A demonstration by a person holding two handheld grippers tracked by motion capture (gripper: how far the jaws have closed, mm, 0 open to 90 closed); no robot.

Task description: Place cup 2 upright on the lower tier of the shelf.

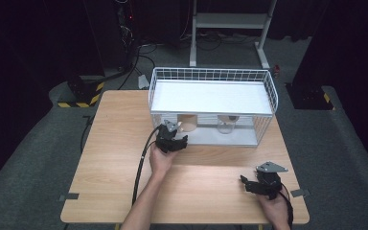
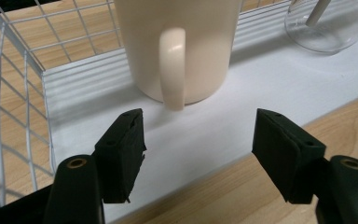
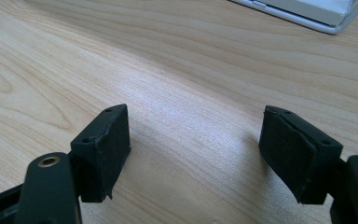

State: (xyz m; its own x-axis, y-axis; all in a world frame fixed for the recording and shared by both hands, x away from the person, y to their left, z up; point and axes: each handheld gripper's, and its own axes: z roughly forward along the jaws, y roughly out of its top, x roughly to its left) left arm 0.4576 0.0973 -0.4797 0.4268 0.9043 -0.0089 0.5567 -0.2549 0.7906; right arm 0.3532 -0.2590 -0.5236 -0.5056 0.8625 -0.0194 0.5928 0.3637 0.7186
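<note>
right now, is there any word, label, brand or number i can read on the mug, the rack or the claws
None can be read.
Mug: plain cream, no print on the side that shows.
Wire rack and its white shelf: no label.
Left claw and right claw: black pads, no marking.
Glass jar: clear, no print.
Yellow and black stripes on the floor: a warning pattern, no words.

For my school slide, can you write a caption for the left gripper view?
Open left tongs face the handle of a cream mug on the white shelf of a wire rack.
</note>
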